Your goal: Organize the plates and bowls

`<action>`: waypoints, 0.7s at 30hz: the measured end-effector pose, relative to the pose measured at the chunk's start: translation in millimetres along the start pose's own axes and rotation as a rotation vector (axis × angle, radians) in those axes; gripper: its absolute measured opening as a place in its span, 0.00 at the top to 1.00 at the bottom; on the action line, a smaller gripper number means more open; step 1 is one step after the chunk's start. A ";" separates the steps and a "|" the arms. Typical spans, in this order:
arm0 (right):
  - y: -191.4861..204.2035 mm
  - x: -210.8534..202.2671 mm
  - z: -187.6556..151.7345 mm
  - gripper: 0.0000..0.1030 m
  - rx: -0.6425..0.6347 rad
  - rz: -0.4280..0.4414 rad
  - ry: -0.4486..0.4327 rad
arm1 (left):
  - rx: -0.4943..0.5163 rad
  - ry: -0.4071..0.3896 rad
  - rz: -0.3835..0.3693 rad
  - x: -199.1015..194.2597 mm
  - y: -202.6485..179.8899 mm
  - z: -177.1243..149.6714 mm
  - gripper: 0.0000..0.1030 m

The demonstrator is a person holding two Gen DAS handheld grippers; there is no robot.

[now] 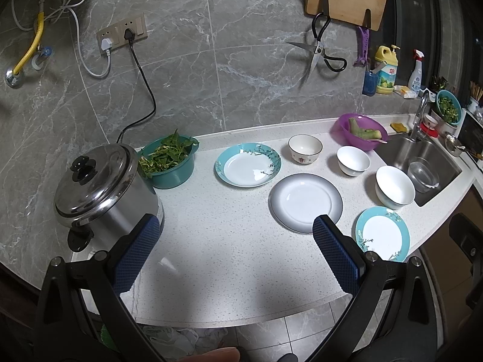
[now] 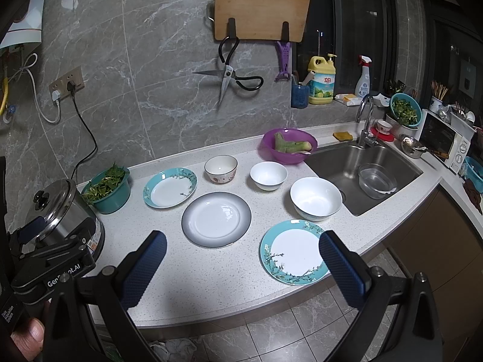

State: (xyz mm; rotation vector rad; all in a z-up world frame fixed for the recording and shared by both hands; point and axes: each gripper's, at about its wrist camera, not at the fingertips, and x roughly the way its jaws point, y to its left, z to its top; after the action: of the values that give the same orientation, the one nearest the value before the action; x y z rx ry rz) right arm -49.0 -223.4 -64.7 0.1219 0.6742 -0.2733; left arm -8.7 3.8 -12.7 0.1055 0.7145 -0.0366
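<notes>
Tongs: left tongs (image 1: 235, 235) and right tongs (image 2: 241, 247) both spread wide, holding nothing, above the counter (image 2: 211, 271).
Plates: grey-rimmed plate (image 2: 216, 219) just ahead between the right tongs; teal plate (image 2: 294, 252) by their right finger; second teal plate (image 2: 169, 187) farther left.
Bowls: three bowls (image 2: 315, 198) beyond the plates.

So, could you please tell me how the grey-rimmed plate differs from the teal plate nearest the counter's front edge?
The grey-rimmed plate has a plain dark border fading into white; the teal plate has a teal rim with blossom branches. The grey-rimmed plate lies mid-counter, while the teal plate sits at the front edge, beside the right gripper. Both are round, empty, white in the middle and lying flat.
</notes>
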 end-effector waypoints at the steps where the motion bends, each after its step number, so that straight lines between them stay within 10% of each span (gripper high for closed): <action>1: 0.2 0.2 0.2 0.00 0.000 0.000 0.001 | 0.000 0.000 0.000 0.0 0.0 -0.1 0.00; 21: -1.3 4.6 1.1 0.00 -0.001 -0.001 0.002 | 0.003 0.005 0.002 1.3 -1.7 -1.7 0.00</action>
State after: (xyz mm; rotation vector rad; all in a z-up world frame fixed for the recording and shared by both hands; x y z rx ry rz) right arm -45.3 -225.7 -66.7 0.1209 0.6769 -0.2738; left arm -9.0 2.3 -14.9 0.1089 0.7190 -0.0358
